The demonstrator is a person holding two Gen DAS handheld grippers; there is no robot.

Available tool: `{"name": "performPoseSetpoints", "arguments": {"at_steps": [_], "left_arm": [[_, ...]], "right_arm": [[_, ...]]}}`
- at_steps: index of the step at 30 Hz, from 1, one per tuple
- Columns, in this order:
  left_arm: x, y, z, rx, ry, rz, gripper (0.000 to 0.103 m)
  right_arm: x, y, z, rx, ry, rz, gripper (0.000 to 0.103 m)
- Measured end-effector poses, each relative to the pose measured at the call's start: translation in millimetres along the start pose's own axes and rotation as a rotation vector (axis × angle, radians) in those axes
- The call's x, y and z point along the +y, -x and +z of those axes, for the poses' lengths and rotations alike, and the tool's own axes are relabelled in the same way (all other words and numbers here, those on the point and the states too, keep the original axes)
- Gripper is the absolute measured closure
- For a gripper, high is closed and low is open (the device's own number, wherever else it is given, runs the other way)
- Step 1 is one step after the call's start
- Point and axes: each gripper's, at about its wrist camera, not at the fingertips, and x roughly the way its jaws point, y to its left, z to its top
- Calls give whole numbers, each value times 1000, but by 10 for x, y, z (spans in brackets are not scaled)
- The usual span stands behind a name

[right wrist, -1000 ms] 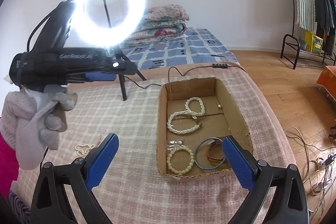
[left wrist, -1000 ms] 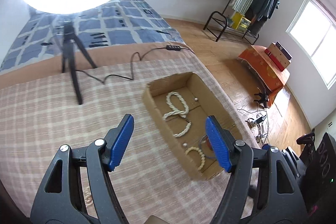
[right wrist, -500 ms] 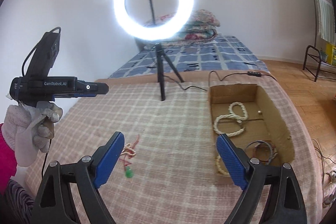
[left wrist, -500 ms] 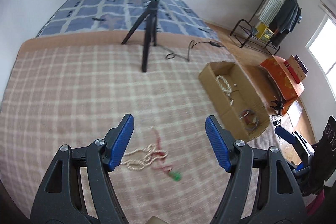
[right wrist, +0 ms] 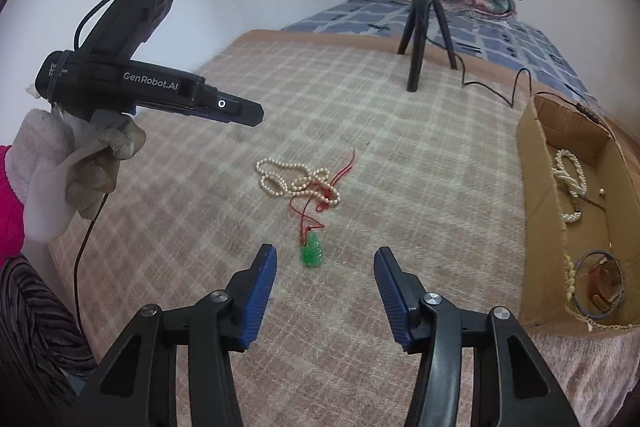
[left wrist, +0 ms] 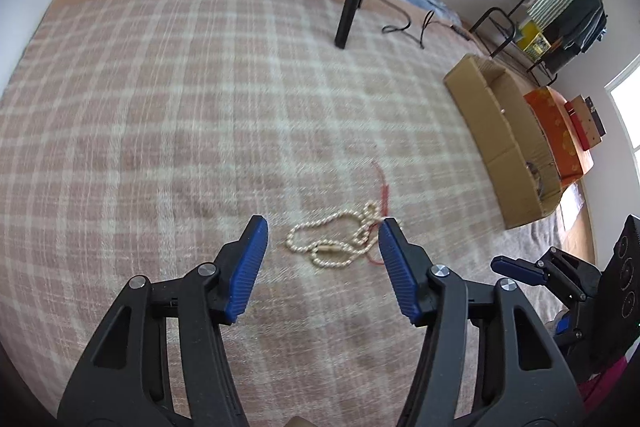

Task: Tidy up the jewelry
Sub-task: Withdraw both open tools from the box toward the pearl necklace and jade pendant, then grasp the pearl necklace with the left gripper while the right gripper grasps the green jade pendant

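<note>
A pearl necklace [left wrist: 332,239] lies on the checked blanket, tangled with a red cord [left wrist: 382,191]. In the right wrist view the pearls [right wrist: 294,179] and the red cord [right wrist: 320,197] lead to a green pendant [right wrist: 313,253]. My left gripper [left wrist: 322,241] is open and empty, low over the pearls. My right gripper [right wrist: 324,267] is open and empty, just short of the pendant. A cardboard box [right wrist: 540,211] at the right holds a pearl necklace [right wrist: 570,175], a bead bracelet and bangles [right wrist: 600,285].
A ring light on a black tripod [right wrist: 420,27] stands at the far side of the blanket, its cable [right wrist: 492,83] running toward the box. The box also shows in the left wrist view [left wrist: 492,135]. Beyond the bed edge are a wooden floor and a clothes rack [left wrist: 560,11].
Both grippers have swung left, away from the box, and dropped toward the loose jewelry on the blanket. The left gripper now frames the pearls; the right faces the green pendant.
</note>
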Motion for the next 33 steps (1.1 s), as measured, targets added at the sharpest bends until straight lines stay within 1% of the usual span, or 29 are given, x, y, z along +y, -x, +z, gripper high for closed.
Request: {"name": "performPoseSetpoints", "arguments": {"at_steps": [2, 5, 10, 16, 21, 27, 29, 30, 31, 32, 33], "left_arm": [[30, -87, -24, 28, -1, -8, 44], [11, -194, -62, 62, -41, -1, 44], [-42, -361, -107, 104, -109, 32, 44], [-211, -491, -159, 119, -250, 100, 44], [-325, -591, -223, 124, -361, 154, 44], [-309, -640, -186, 111, -357, 154, 44], [-317, -655, -182, 101, -363, 163, 48], [-322, -664, -177, 97, -363, 163, 52], [-330, -666, -175, 93, -362, 162, 58], [-335, -666, -170, 90, -363, 162, 61], [-332, -661, -169, 85, -362, 163, 69]], "right_arm": [[36, -106, -2, 26, 12, 11, 51], [94, -219, -6, 55, 29, 19, 54], [125, -347, -23, 92, 55, 16, 55], [109, -450, -44, 119, 58, 5, 55], [142, -550, -9, 134, 72, 10, 60], [148, -637, 36, 138, 83, -7, 65], [142, -649, 39, 138, 85, -10, 70], [138, -652, 39, 139, 86, -12, 72], [132, -654, 40, 139, 85, -12, 75], [129, -657, 42, 141, 86, -14, 79], [131, -658, 46, 143, 88, -19, 82]]}}
